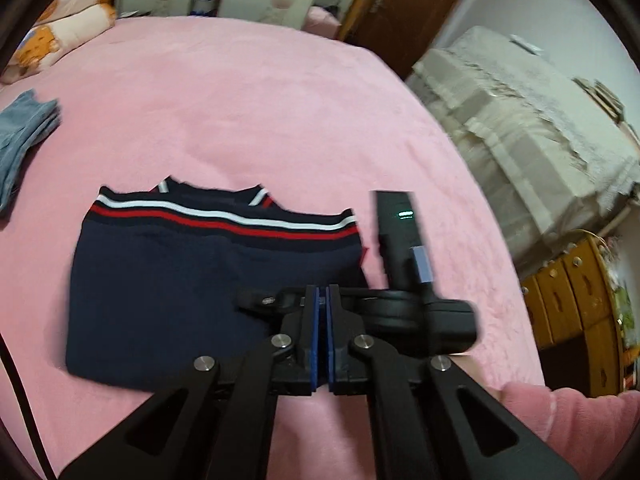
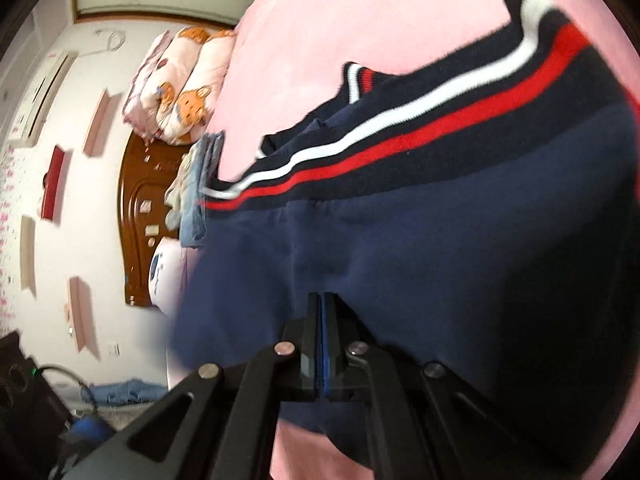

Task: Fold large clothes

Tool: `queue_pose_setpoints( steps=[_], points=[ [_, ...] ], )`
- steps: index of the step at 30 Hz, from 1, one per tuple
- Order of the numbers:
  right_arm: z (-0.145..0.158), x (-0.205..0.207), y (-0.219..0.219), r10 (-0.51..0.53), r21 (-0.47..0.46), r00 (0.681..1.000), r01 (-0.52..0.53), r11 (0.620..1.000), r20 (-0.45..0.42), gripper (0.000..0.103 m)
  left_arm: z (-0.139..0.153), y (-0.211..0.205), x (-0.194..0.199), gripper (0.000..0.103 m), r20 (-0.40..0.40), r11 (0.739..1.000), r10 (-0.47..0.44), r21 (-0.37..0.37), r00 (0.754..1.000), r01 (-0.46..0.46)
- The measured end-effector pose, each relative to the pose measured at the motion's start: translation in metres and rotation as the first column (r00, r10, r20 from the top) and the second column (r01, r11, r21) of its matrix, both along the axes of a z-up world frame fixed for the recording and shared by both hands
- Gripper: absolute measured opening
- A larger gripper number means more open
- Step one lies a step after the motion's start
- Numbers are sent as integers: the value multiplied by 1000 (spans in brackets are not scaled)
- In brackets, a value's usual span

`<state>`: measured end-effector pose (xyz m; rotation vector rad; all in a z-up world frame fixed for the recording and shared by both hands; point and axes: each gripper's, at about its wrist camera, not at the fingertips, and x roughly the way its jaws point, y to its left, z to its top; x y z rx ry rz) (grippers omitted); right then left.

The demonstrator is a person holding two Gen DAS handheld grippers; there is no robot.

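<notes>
A navy sweater (image 1: pixel 192 280) with a white and a red stripe lies folded into a rectangle on the pink bed cover (image 1: pixel 260 112). My left gripper (image 1: pixel 322 298) hovers above the sweater's near right part, blue pads pressed together with nothing between them. Just beyond it the right gripper's black body (image 1: pixel 400 240) with a green light sits at the sweater's right edge. In the right wrist view the sweater (image 2: pixel 440 240) fills the frame, and my right gripper (image 2: pixel 322 304) is shut low over the navy fabric. No cloth shows between its pads.
Folded jeans (image 1: pixel 24 140) lie at the bed's left edge, rolled patterned quilts (image 1: pixel 60 32) at the far left corner. Right of the bed stand cloth-covered furniture (image 1: pixel 520 120) and a wooden cabinet (image 1: pixel 572 292). A wooden headboard (image 2: pixel 140 208) shows in the right wrist view.
</notes>
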<state>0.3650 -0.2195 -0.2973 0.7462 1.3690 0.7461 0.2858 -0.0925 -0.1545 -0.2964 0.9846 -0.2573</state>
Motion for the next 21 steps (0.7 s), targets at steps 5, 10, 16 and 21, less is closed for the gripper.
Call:
queue_pose_setpoints(
  steps=[5, 10, 16, 21],
  points=[
    [9, 3, -8, 15, -26, 1000, -15, 1000, 8, 0, -11, 37, -15, 15, -93, 978, 207, -10, 974, -208],
    [10, 3, -5, 55, -86, 998, -53, 995, 23, 0, -36, 94, -31, 24, -241, 904, 397, -62, 885, -423],
    [7, 1, -8, 33, -96, 999, -31, 995, 12, 0, -62, 143, -54, 45, -304, 814, 533, -72, 790, -577],
    [7, 2, -5, 30, -116, 1000, -30, 993, 2, 0, -89, 172, -59, 48, -410, 741, 548, -165, 729, -650]
  ],
)
